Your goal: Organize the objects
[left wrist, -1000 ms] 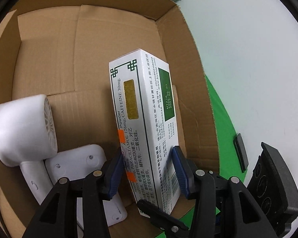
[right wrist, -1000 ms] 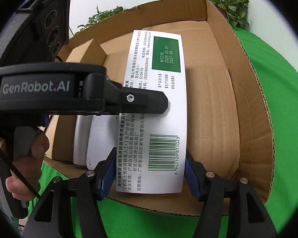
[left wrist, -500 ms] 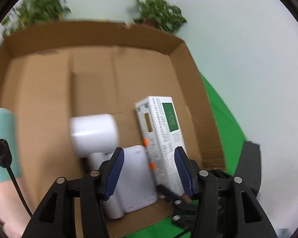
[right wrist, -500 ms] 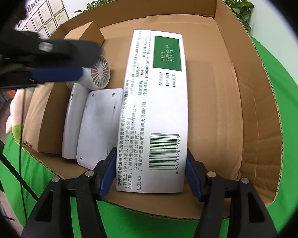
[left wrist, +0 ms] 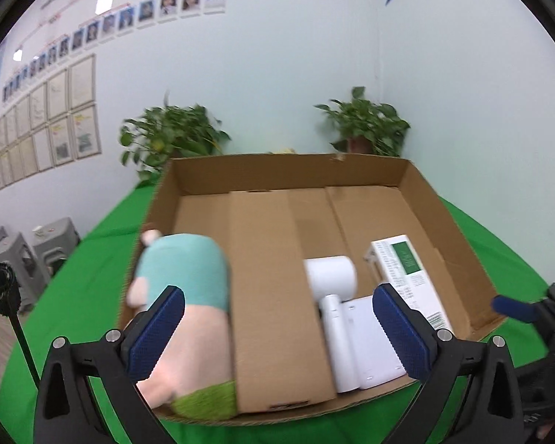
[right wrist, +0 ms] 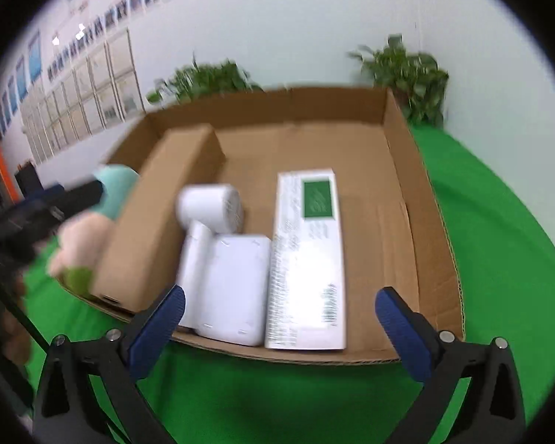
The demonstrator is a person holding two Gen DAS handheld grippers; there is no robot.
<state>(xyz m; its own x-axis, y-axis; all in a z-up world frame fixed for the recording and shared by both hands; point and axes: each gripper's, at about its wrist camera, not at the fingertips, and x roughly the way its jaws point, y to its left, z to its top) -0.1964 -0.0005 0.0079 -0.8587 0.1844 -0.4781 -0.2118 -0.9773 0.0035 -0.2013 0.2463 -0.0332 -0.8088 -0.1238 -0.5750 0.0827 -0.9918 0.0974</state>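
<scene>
Both grippers were spreading wide with nothing between the jaws: left gripper [left wrist: 277,327], right gripper [right wrist: 279,327]. White medicine carton [right wrist: 307,255] lay flat in the cardboard box [right wrist: 407,170], beside a white flat device [right wrist: 236,285] and handheld fan [right wrist: 211,207]. Placement step looked finished. Next move likely calls for fetching another item, none visible outside the box.

The left black two-finger gripper with blue ribbed pads [left wrist: 277,329] tilts forward and downward, its jaws opening wide with nothing pressed between the pads; the right black two-finger gripper with blue ribbed pads [right wrist: 280,329] tilts downward likewise, jaws opening, pads touching nothing; in the right wrist view a blurred hand [right wrist: 13,327] shows at the left edge, gripping the left tool's handle.
</scene>
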